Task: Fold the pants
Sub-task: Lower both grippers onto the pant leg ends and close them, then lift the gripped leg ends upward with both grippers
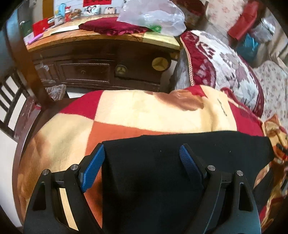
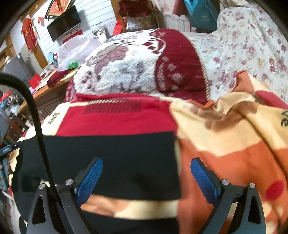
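Note:
Black pants (image 1: 171,171) lie flat on a red, cream and orange blanket (image 1: 126,111). My left gripper (image 1: 142,151) is open, its blue pads (image 1: 92,171) spread over the pants' left edge, holding nothing. In the right wrist view the pants (image 2: 117,162) lie as a black band across the blanket (image 2: 234,144), and a second black part shows at the bottom edge. My right gripper (image 2: 146,165) is open above the pants' right edge, its left pad (image 2: 90,180) over the cloth and its right pad (image 2: 203,180) over the blanket.
A floral red and white cushion (image 1: 225,66) (image 2: 135,63) lies beyond the blanket. A dark wooden cabinet (image 1: 108,70) with a plastic bag (image 1: 153,16) on top stands behind. A black cable (image 2: 41,135) crosses the right wrist view. A chair (image 1: 10,100) stands at left.

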`<act>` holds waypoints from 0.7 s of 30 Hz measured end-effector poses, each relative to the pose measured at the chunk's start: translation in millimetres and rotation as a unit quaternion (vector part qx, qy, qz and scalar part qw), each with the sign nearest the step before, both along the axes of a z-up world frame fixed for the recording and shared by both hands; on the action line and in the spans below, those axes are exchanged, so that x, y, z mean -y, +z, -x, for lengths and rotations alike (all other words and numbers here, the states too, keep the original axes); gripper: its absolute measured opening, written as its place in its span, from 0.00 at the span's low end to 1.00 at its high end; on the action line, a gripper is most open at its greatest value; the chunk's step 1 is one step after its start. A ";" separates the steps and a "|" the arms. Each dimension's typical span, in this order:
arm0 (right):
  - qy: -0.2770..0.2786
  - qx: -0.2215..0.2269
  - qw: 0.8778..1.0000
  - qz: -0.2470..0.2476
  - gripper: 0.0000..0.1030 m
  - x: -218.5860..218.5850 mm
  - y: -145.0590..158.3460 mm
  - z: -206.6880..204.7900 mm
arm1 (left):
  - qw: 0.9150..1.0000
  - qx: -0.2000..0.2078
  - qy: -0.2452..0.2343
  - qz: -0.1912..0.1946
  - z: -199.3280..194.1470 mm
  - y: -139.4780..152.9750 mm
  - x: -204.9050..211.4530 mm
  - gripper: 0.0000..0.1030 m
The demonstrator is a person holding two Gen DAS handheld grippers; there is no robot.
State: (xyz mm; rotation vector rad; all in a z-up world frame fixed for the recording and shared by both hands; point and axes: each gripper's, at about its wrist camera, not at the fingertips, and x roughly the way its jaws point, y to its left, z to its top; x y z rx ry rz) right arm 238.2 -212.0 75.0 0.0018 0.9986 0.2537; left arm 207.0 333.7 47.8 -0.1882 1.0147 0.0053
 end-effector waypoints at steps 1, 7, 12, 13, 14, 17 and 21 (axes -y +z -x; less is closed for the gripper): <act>0.000 -0.005 1.000 -0.005 0.89 3.3 -2.5 -6.0 | 1.000 -0.005 -0.003 -0.004 -0.9 -2.0 0.9 0.82; 0.021 -0.038 0.999 -0.003 0.71 4.7 -24.9 -42.5 | 1.000 -0.011 -0.010 -0.012 -4.0 -7.1 2.0 0.81; 0.035 -0.080 0.996 0.007 0.39 -0.7 -49.2 -63.5 | 0.999 -0.012 -0.019 -0.029 -8.9 -7.4 5.8 0.45; 0.037 -0.074 0.997 0.009 0.35 -1.7 -49.3 -64.0 | 0.999 -0.011 -0.021 -0.038 -10.0 -6.6 7.1 0.34; 0.039 -0.067 0.997 0.012 0.26 -2.6 -47.4 -63.3 | 0.999 -0.008 -0.022 -0.046 -10.5 -5.1 7.8 0.24; 0.052 -0.048 0.997 0.020 0.10 -5.9 -38.9 -58.7 | 0.998 0.016 -0.015 -0.053 -7.3 2.8 6.0 0.05; 0.064 -0.029 0.997 0.039 0.08 -11.0 -26.1 -51.5 | 0.999 0.028 -0.008 -0.043 -1.2 8.4 3.8 0.04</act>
